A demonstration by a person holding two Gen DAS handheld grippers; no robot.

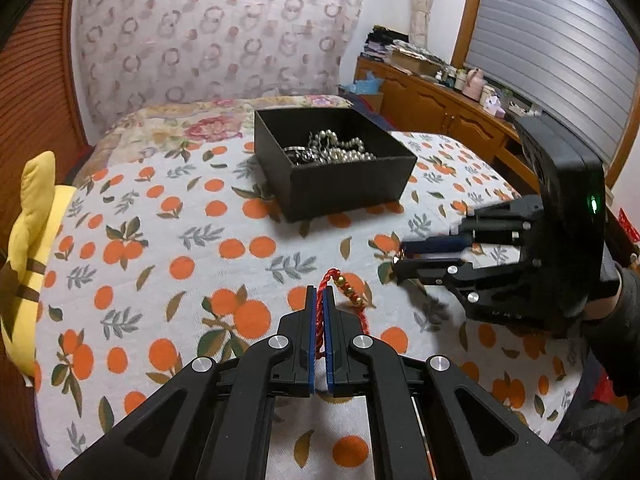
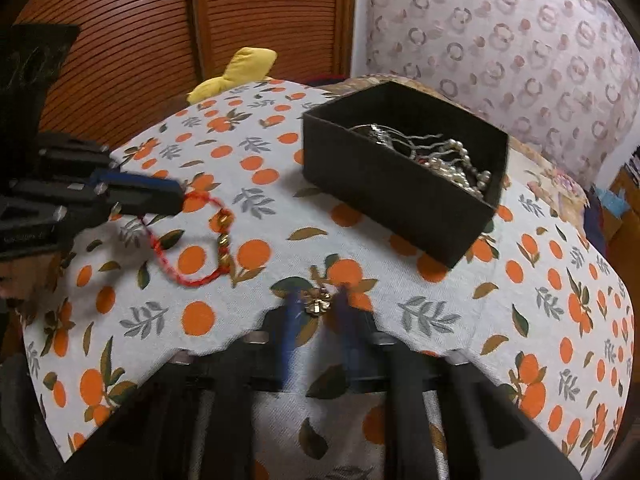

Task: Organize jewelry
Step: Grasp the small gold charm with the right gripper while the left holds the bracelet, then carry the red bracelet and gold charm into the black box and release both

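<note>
My left gripper [image 1: 320, 291] is shut on a red cord bracelet [image 1: 352, 292] with gold beads; its loop hangs down to the orange-print cloth [image 1: 180, 240]. From the right wrist view, that left gripper [image 2: 182, 200] comes in from the left with the bracelet [image 2: 188, 278] trailing. My right gripper [image 2: 318, 300], blurred, straddles a small gold flower piece [image 2: 317, 305] on the cloth, with a thin gap at each side. In the left wrist view the right gripper [image 1: 399, 258] is at the right. An open black box [image 1: 336, 196] [image 2: 400, 208] holds a pearl necklace [image 1: 344, 150].
A yellow plush toy [image 1: 32, 240] [image 2: 236, 72] lies at the cloth's edge beside a slatted wooden door [image 2: 120, 40]. A cluttered wooden dresser [image 1: 440, 100] stands beyond the box. A patterned curtain [image 1: 220, 32] hangs behind.
</note>
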